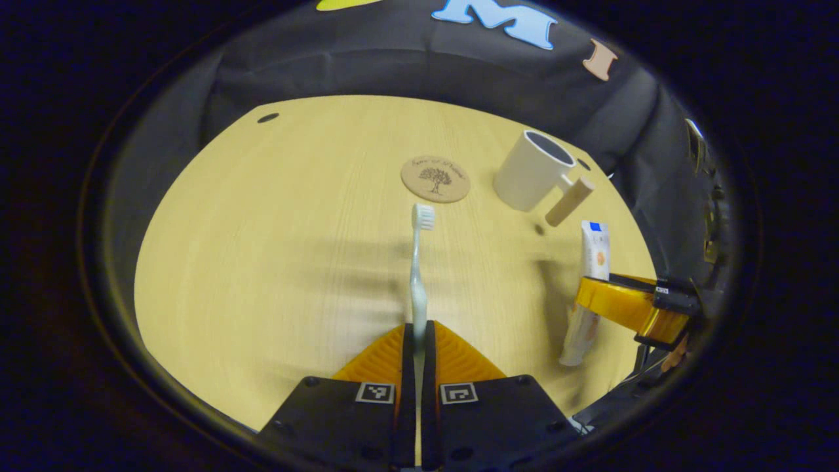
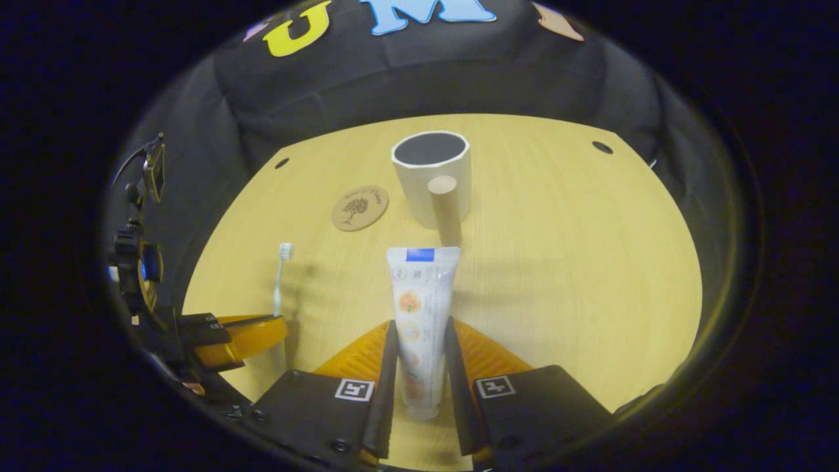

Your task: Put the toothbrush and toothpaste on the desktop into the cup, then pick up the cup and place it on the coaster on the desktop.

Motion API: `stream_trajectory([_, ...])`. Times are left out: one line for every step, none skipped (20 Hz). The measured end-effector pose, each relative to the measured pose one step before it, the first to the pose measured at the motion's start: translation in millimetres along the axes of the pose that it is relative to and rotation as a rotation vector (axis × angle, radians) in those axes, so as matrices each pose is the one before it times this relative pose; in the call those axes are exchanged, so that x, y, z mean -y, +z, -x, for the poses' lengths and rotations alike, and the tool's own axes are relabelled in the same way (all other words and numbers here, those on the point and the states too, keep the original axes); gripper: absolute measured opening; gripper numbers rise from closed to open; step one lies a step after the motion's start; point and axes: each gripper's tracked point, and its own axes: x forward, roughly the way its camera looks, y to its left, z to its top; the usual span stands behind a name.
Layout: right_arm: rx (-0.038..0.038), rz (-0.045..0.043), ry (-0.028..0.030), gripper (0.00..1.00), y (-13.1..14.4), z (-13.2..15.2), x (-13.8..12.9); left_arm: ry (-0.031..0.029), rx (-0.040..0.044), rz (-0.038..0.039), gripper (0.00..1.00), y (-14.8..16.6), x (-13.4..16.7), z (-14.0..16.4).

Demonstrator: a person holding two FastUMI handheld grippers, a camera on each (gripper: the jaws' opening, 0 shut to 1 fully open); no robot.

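With the pale blue plastic toothbrush (image 1: 418,275) clamped in the left gripper (image 1: 418,341) and the white toothpaste tube (image 2: 419,314) pinched in the right gripper (image 2: 419,357), the white cylindrical cup (image 2: 432,174) is seen ahead of both — tipping is judged likely if its rim is struck on insertion.

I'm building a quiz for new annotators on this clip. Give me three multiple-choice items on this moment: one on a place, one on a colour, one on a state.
1. Where is the coaster?
A. Under the cup
B. Bare on the desktop, beside the cup
C. Between a gripper's fingers

2. What colour is the cup?
A. White
B. Red
C. Green

3. What does the right gripper hold?
A. Nothing
B. The toothbrush
C. The toothpaste

Answers: 1 B, the coaster lies apart from the cup on the desktop. 2 A, its wall is white, with a wooden handle. 3 C, both fingers press on the toothpaste; the toothbrush is in the left gripper.
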Motion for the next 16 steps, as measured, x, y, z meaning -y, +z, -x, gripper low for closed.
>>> stream_trajectory([0.03654, -0.00485, -0.00955, 0.43, 3.87, 4.73, -1.19, -0.01697, 0.03118, -0.00851, 0.11, 9.26, -8.04, 4.66])
stream_trajectory([0.03314, 0.00043, -0.00987, 0.43, 2.4, 4.35, -2.01, -0.02034, 0.03364, -0.00864, 0.11, 9.3, -5.31, 2.2])
stream_trajectory([0.02402, 0.00275, -0.01671, 0.37, 2.12, 3.44, -0.91, -0.0152, 0.02177, -0.0106, 0.11, 8.07, -2.83, 2.56])
stream_trajectory([0.02572, -0.0003, -0.0192, 0.37, 1.27, 3.94, -1.4, -0.01779, 0.02523, -0.00715, 0.11, 9.18, -1.37, 4.17])
stream_trajectory([0.01568, 0.00194, -0.0141, 0.32, 2.71, 1.96, -1.57, -0.02275, 0.02597, -0.01025, 0.11, 6.07, 5.31, 1.97])
stream_trajectory([0.0031, 0.0047, -0.00806, 0.38, -1.85, 4.45, -2.47, -0.01334, 0.01841, -0.01396, 0.11, 3.92, 4.14, -0.45])
stream_trajectory([0.01419, 0.00019, -0.00558, 0.38, 3.04, 3.09, -2.47, -0.01233, 0.01659, -0.01297, 0.11, 3.26, 8.83, -2.92])
stream_trajectory([0.01581, 0.00256, 0.00359, 0.38, 2.47, 2.88, -3.66, -0.00724, 0.01795, -0.01018, 0.11, 6.54, 3.64, 1.32])
stream_trajectory([0.02321, -0.00128, 0.00538, 0.38, 5.2, 4.84, -3.59, -0.01035, 0.01595, -0.01292, 0.11, 3.5, 4.08, -0.4])
stream_trajectory([0.02249, -0.00715, 0.00236, 0.38, 4.6, 3.79, -3.55, -0.0036, 0.01329, -0.00836, 0.11, 2.64, 1.63, 1.72])
stream_trajectory([0.02611, -0.01136, 0.00496, 0.38, 7.11, 5.37, -3.09, -0.01013, 0.01447, -0.00334, 0.11, 1.52, 1.7, 3.73])
stream_trajectory([0.0265, -0.01201, 0.00678, 0.38, 7.79, 2.68, -3.3, -0.01014, 0.02224, 0.00285, 0.12, 5.27, 2.71, 4.38])
stream_trajectory([0.03416, -0.01156, 0.00834, 0.38, 10.24, 2.02, -2.29, -0.0027, 0.02288, 0.00234, 0.11, 8.32, 1.44, 4.19])
stream_trajectory([0.03389, -0.00941, 0.00882, 0.38, 10.73, 1.08, -2.84, -0.0007, 0.02957, 0.00182, 0.11, 9.8, 0.09, 2.76])
stream_trajectory([0.0337, -0.00633, 0.00625, 0.38, 11.48, 0.78, -1.94, -0.00485, 0.02982, 0.00281, 0.11, 8.92, 0.23, 3.02])
stream_trajectory([0.03458, -0.0015, 0.00191, 0.38, 10.54, -0.57, -0.08, -0.00441, 0.02903, 0.00164, 0.11, 9.72, 0.66, 0.65])
